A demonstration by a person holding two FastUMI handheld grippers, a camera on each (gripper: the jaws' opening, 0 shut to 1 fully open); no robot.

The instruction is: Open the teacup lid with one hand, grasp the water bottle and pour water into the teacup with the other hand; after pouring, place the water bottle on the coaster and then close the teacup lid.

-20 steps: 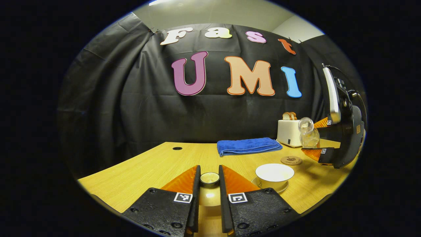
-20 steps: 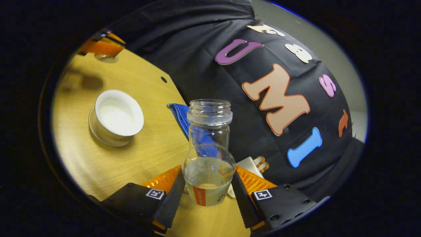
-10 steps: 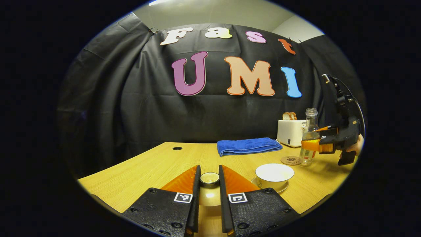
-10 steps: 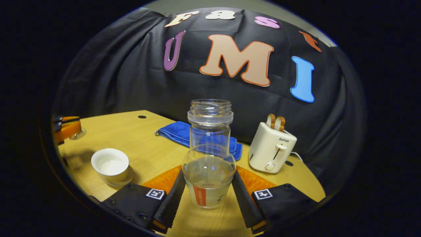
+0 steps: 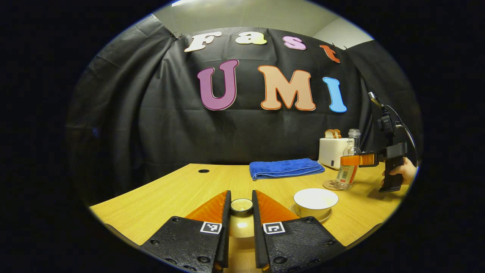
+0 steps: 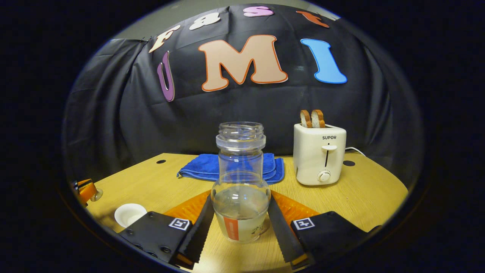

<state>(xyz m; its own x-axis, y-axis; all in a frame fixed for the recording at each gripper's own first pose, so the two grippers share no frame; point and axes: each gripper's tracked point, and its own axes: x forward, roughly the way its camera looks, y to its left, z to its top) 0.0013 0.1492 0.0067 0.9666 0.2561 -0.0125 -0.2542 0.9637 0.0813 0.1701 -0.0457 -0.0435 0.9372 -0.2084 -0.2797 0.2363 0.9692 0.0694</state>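
My left gripper (image 5: 241,198) is shut on the knob of the teacup lid (image 5: 242,226), holding it low over the wooden table. The white teacup (image 5: 315,198) stands uncovered on its saucer just to the right; it is also at the lower left (image 6: 129,214) of the right gripper view. My right gripper (image 6: 240,201) is shut on the clear water bottle (image 6: 240,151), which is upright with a little water in it. In the left gripper view the bottle (image 5: 347,167) stands at the round coaster (image 5: 329,185); I cannot tell whether its base rests on it.
A white toaster (image 6: 320,153) with two bread slices stands at the back right. A folded blue towel (image 6: 197,167) lies behind the bottle. A hand (image 5: 406,172) holds the right gripper (image 5: 354,160). The left gripper (image 6: 86,189) is at the far left.
The right gripper swung the bottle from tilted to upright and lowered it to the coaster, away from the teacup. The left gripper and lid stayed still.
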